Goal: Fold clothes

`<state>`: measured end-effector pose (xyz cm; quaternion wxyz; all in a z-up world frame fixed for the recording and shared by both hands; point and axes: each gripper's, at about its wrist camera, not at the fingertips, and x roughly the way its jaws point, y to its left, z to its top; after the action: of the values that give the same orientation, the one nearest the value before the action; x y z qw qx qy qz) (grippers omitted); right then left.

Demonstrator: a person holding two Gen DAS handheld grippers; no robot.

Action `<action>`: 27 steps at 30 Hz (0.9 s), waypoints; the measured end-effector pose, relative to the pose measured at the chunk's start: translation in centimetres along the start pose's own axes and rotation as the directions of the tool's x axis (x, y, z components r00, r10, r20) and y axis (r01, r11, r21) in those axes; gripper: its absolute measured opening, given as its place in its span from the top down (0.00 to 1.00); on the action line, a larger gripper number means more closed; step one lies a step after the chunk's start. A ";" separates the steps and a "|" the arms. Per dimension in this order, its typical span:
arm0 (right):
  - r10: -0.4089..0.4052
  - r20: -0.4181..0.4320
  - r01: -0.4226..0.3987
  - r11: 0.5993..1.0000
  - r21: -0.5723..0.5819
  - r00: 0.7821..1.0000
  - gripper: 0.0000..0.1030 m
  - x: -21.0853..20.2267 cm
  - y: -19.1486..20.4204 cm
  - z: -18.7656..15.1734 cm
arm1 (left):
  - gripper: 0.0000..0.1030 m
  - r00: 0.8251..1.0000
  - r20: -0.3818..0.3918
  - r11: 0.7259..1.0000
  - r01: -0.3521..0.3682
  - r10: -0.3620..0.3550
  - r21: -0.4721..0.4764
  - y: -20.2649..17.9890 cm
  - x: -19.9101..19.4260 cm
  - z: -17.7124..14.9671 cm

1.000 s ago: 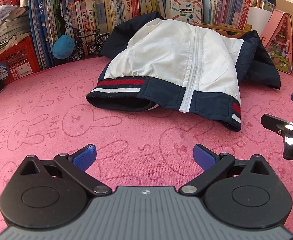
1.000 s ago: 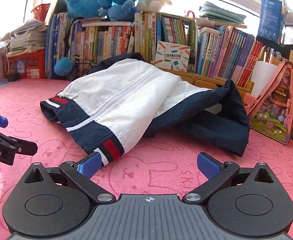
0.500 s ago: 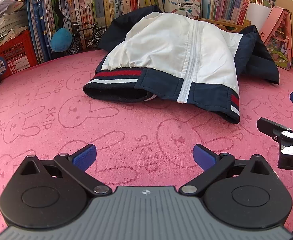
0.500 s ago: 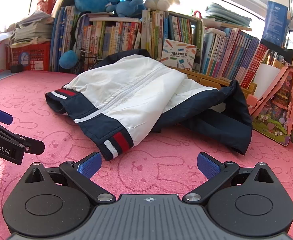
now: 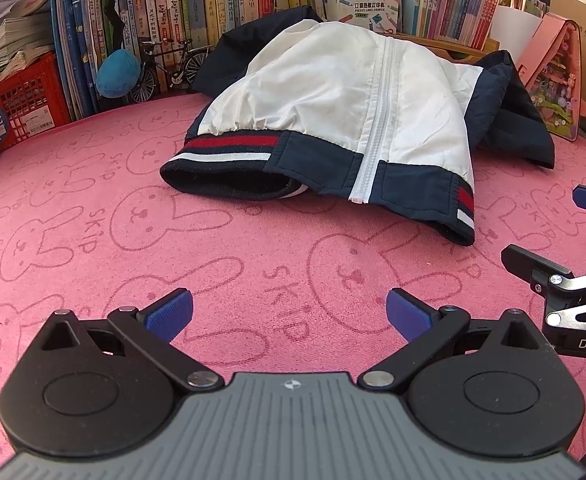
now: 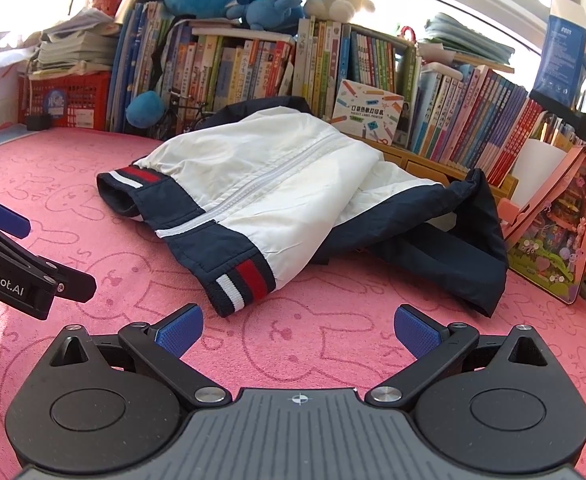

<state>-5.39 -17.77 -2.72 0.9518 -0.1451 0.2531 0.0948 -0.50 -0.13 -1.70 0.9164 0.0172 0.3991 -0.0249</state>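
Partly hidden: jacket (image 5: 333, 92) sleeves, bunched underneath.

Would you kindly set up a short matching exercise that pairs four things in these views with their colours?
Things:
1. jacket zipper
2. crate beside the books
3. tablecloth
4. round plush ball by the toy bicycle

Colours:
A. pink with rabbit outlines
B. blue
C. white
D. red

Pairs: 1-C, 2-D, 3-A, 4-B
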 end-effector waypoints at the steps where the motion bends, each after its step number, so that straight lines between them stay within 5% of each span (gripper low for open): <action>1: 0.000 -0.002 0.000 1.000 -0.002 1.000 0.00 0.0 0.0 -0.1 | 0.00 1.000 -0.002 1.000 0.000 0.000 0.000 0.0 0.1 0.0; 27: 0.008 -0.034 -0.008 1.000 0.001 0.999 0.00 1.6 0.8 -0.2 | 0.00 0.999 -0.040 1.000 0.005 -0.006 -0.009 0.5 1.2 -0.5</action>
<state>-4.36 -16.87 -3.87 0.9470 -0.1454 0.2699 0.0961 -0.04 0.34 -2.95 0.9082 0.0125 0.4175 -0.0254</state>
